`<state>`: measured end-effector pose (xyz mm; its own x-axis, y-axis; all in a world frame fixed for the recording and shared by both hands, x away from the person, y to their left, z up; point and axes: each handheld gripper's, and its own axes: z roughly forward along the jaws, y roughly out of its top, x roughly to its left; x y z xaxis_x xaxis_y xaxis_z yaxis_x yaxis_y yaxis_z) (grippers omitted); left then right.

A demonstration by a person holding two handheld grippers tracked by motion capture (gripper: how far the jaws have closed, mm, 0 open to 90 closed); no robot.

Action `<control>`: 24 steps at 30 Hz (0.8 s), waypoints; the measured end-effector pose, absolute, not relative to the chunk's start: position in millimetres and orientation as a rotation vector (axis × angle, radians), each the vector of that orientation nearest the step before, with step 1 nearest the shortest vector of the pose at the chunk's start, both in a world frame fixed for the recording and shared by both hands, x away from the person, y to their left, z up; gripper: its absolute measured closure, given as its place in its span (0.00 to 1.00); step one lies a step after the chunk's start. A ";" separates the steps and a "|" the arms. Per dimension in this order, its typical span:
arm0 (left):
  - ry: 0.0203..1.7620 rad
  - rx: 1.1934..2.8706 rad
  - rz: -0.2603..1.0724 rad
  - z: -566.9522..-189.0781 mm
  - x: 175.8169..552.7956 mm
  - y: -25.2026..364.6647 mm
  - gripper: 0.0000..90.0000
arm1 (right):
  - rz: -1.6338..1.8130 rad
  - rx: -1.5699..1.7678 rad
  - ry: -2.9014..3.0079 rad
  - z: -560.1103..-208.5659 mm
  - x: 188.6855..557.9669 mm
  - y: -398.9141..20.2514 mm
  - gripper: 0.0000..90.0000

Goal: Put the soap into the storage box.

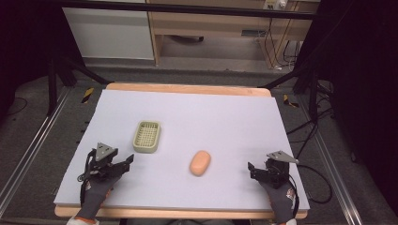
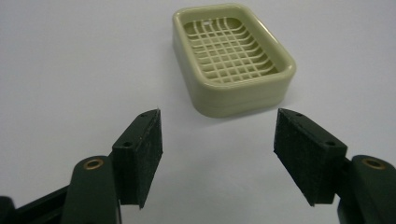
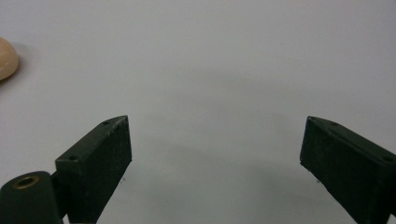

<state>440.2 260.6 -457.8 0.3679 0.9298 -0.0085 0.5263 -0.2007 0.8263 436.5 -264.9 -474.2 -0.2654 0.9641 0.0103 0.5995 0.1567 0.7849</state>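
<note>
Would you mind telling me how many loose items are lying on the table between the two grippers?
2: a green soap dish at left-centre, just ahead of the left gripper, and a peach soap bar at centre, nearer the right gripper. Nothing seems hidden.

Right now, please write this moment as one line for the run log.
left gripper: open, empty, facing soap dish | right gripper: open, empty | soap: on mat, beside dish, untouched | dish: empty
</note>
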 end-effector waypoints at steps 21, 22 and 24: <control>1.167 1.909 0.578 -449.1 430.5 225.6 0.34 | 0.965 1.473 1.942 -472.7 433.6 -262.9 0.08; 1.161 1.913 0.573 -448.8 430.1 223.7 0.34 | 0.965 1.472 1.940 -472.7 433.5 -262.8 0.08; 1.148 1.914 0.574 -448.4 428.9 219.4 0.34 | 0.964 1.469 1.936 -472.6 433.3 -263.2 0.08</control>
